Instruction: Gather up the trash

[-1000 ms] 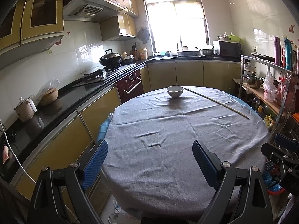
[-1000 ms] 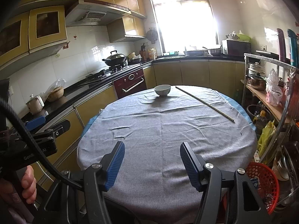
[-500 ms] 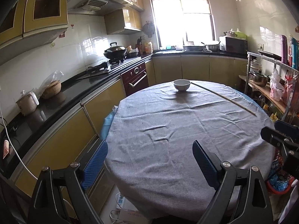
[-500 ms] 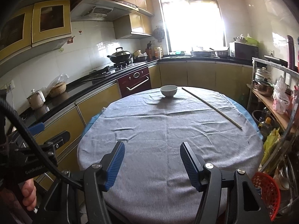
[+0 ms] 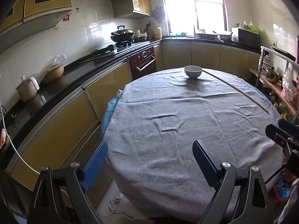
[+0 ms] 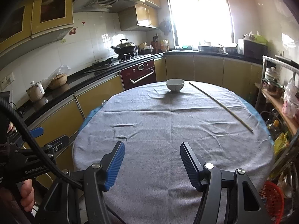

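Note:
A round table under a grey cloth [image 5: 168,130] [image 6: 168,130] fills both views. At its far side stand a white bowl [image 5: 193,71] [image 6: 175,85] and, to the right of it, a long thin stick [image 5: 235,88] [image 6: 220,105] lying slantwise. A few tiny dark specks dot the cloth. My left gripper [image 5: 149,149] hangs open over the table's near edge with nothing between its blue pads. My right gripper [image 6: 152,149] is also open and holds nothing. Each gripper shows at the side of the other's view: the right gripper [image 5: 280,134], the left gripper [image 6: 46,145].
A black counter [image 5: 65,78] with pots and a stove runs along the left wall and under the window. A metal shelf rack [image 6: 276,93] with pans and bags stands close on the right. A red basket [image 6: 271,197] sits on the floor by the table's right edge.
Both views have swung a little left and lower, so the bowl sits further right and the left cabinets show more. The jaws of both grippers stand as before.

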{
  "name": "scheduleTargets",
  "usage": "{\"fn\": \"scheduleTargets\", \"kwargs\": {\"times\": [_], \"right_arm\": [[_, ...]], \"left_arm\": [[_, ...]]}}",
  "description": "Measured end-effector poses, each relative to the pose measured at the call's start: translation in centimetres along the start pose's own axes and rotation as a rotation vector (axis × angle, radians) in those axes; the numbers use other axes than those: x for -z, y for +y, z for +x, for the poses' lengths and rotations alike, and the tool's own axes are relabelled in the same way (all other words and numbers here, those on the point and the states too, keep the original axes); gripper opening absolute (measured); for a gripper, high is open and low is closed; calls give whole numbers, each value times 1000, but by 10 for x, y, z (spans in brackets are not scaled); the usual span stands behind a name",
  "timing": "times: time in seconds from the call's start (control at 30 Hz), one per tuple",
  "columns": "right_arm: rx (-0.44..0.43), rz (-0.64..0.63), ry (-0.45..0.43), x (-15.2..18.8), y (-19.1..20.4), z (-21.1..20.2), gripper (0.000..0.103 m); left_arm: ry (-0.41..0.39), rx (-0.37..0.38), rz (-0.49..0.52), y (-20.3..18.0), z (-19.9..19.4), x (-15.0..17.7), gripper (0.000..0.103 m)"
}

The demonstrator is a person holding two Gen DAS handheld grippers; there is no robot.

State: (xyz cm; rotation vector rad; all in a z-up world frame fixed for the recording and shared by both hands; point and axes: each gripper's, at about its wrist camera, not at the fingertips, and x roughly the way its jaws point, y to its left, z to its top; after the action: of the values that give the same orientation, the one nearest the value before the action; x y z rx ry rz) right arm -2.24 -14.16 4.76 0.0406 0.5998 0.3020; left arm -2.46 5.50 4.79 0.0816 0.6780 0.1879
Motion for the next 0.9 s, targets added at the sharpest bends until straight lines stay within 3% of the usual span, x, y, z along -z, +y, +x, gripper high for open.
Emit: {"fn": "scheduleTargets", "kwargs": {"times": [0.43, 0.7, 0.9], "right_arm": [[27, 81, 40, -3, -57, 48, 65], [84, 153, 41, -4, -95, 59, 65], [92, 175, 51, 1, -104, 60, 65]], "left_arm": [[50, 13, 86, -52, 46, -23, 92], [83, 44, 136, -82, 68, -33, 92], [79, 65, 140, -92, 71, -40, 92]]}}
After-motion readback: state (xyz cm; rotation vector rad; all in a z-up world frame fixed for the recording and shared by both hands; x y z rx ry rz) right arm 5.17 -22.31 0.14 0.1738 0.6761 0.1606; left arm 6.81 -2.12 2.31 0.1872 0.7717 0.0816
